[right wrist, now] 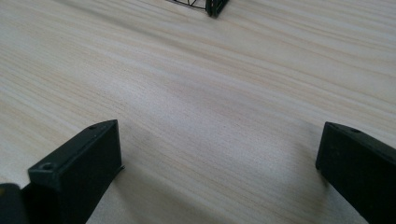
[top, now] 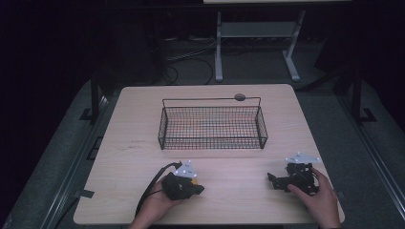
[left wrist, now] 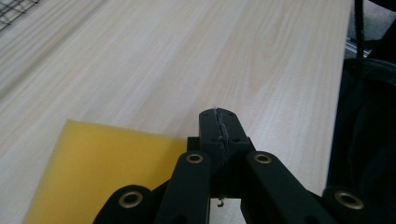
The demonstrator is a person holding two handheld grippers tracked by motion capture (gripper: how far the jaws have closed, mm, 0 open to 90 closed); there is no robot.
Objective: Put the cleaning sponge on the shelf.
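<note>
My left gripper (top: pixel 199 190) lies low over the table's near edge, held in a hand, its tip toward the right. In the left gripper view its jaws (left wrist: pixel 219 122) are shut together with nothing between them. A flat yellow foam piece (left wrist: pixel 100 170) lies on the wood just to the left of those jaws, and a small yellow spot (top: pixel 195 182) shows beside the gripper from above. My right gripper (top: pixel 273 181) rests near the table's right front corner and faces left. Its jaws (right wrist: pixel 219 135) stand wide open over bare wood.
A black wire basket (top: pixel 212 141) with a raised handle stands in the middle of the light wooden table (top: pixel 138 119); its corner (right wrist: pixel 211 5) shows ahead of the right gripper. A small round dark object (top: pixel 239 97) sits at the table's far edge. A cable (top: pixel 152 186) trails from the left gripper.
</note>
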